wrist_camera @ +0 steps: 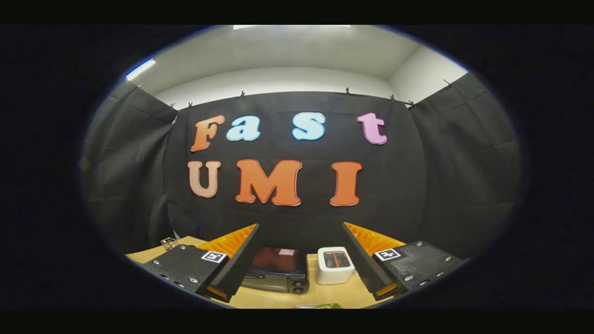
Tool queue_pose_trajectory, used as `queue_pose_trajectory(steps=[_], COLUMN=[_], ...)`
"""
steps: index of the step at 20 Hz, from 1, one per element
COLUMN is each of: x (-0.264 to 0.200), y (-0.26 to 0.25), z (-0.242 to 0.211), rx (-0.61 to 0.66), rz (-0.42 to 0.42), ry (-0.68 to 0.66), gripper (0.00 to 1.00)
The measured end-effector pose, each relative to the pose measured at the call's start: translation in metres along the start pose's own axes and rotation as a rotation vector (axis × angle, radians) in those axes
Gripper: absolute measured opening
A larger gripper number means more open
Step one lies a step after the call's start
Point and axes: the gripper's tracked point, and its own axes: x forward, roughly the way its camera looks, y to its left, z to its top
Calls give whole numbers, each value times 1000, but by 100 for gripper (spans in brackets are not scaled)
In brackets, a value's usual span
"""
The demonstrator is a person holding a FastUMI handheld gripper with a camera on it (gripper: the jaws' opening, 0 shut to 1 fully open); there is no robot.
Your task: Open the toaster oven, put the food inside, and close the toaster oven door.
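White pop-up toaster (335, 265) on wooden table (325, 294); small clip-like object (168, 242) at table's far left edge; ceiling light strip (139, 68) lit.

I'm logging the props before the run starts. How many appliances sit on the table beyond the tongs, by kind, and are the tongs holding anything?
Toaster oven, door shut: 1
White toaster: 1
Total: 2
Both stand on the table, seen between the fingers. The tongs are open, holding nothing.

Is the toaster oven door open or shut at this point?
Shut. The toaster oven shows its door upright against the front, nothing folded down. The gripper hangs open well short of it.
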Motion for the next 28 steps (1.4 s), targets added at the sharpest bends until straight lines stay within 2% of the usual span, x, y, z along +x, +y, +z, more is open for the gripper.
queue_pose_trajectory(steps=[3, 8, 13, 20, 25, 28], x=[10, 27, 51, 77, 88, 81], y=[17, 72, 123, 150, 148, 148], z=[-33, -94, -167, -230, -247, -243], rx=[16, 63, 35, -2, -26, -49], rz=[25, 121, 179, 143, 89, 82], ry=[83, 237, 402, 529, 527, 474], gripper=[99, 100, 100, 98, 98, 96])
